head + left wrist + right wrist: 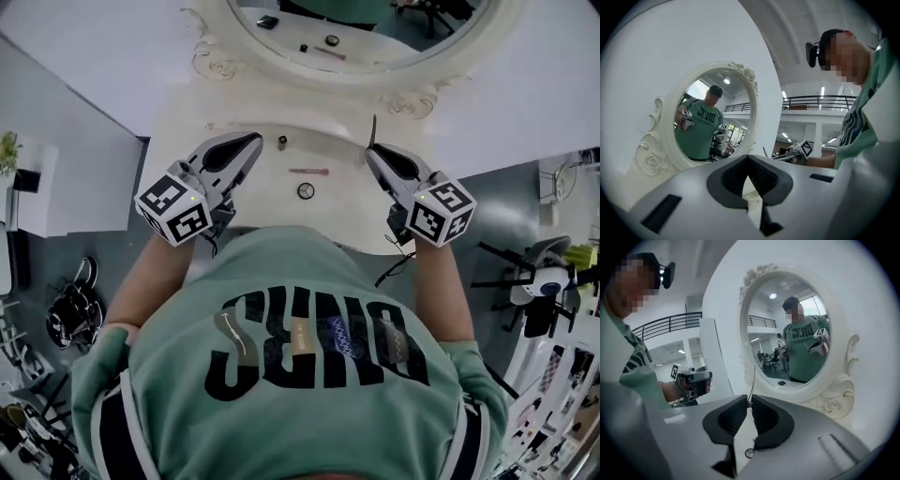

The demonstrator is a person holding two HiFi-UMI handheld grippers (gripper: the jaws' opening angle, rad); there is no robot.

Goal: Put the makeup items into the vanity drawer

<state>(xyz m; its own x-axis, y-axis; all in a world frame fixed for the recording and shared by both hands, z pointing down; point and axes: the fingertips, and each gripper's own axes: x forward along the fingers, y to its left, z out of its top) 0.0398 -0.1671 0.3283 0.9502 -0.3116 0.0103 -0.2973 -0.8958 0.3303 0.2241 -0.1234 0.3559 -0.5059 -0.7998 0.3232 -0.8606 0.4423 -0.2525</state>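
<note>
Right gripper (371, 152): jaws closed on the lower end of a thin dark stick (372, 129), which rises almost upright from the pad tips (753, 378). It is held up in front of the oval mirror (216, 66).

Left gripper (255, 141): jaw tips are brought together, and nothing is seen between them in the left gripper view (748, 159). It is raised over the left part of the white worktop (337, 220).

Lying on the worktop between the two grippers:
- a small dark bottle (282, 142), nearest the mirror
- a pink stick (308, 172), laid flat
- a round item (306, 191), nearest the person and apart from the stick

No drawer is shown in any view.

Writing: large black letters are printed across the green T-shirt (309, 347). They are seen upside down from the head view and reversed in the mirror, and cannot be read with certainty. Only black-and-white square patterns are carried on the marker cubes (175, 208), and no words can be made out. No label can be made out on the bottle.
</note>
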